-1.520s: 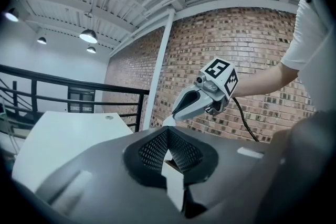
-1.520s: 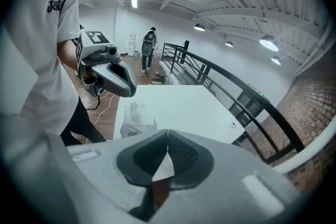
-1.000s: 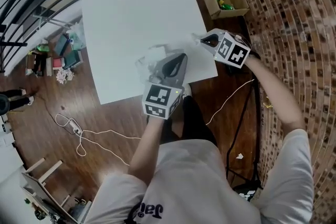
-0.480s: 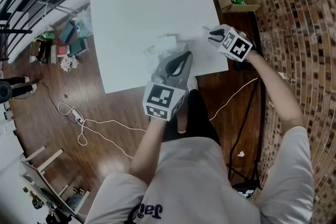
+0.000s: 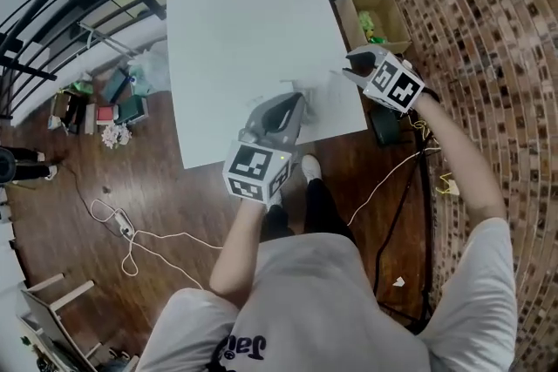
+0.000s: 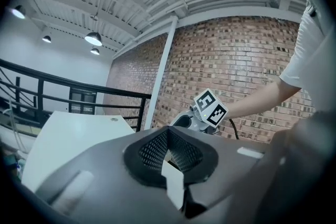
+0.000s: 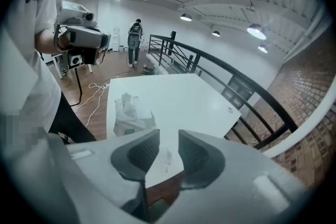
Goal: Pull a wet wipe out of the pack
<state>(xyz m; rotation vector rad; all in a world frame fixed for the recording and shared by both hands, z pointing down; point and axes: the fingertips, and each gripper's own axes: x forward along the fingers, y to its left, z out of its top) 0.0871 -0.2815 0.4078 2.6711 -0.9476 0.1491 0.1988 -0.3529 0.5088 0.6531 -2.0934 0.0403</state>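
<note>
So, pack (image 7: 132, 116): lying on the table (image 7: 178, 94), below and ahead of the tips of the right gripper (image 7: 168, 132), a little to their left; nothing touches it.
tuft of wipe (image 7: 128, 100): stands crumpled out of the pack's top, probably the next sheet, left ready to pinch.
loose sheet: it would be white on white under the right jaws, so I cannot tell whether one lies there.
right gripper: tilted down over the table's near edge. Its jaws have just been opening and stand a narrow way apart, with only bare tabletop showing between them. To my eye that is a let-go, not a grab.
left gripper (image 6: 167, 131): held roughly level, well above the pack, tips together, so it is not pinning the pack down. A pale sliver sits in the slot behind the tips; I cannot say what it is.
table: white and bare beyond the pack.
cardboard box (image 5: 377, 13): on the floor beyond the right gripper, no part of this job.
</note>
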